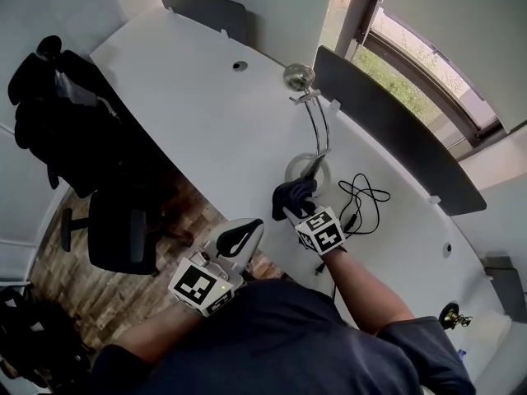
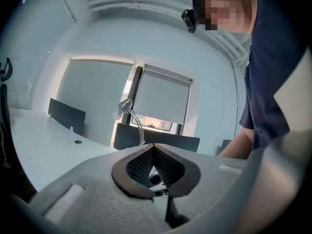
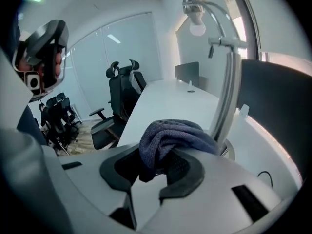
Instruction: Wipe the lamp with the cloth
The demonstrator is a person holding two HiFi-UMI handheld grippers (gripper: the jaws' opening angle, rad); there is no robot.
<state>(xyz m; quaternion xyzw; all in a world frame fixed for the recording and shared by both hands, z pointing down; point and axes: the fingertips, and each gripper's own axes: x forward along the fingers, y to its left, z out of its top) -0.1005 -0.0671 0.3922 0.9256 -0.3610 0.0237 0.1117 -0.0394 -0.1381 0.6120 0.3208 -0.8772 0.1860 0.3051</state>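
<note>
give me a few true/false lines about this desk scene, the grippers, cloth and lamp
1. The right gripper has its fingers shut on the cloth. True.
2. The left gripper is gripping the lamp. False: its fingers are together on nothing, and it is held back near the desk edge, apart from the lamp.
3. The cloth is up at the lamp head. False: it is low down, by the lamp base.
4. A black cable lies on the desk to the right of the lamp base. True.
</note>
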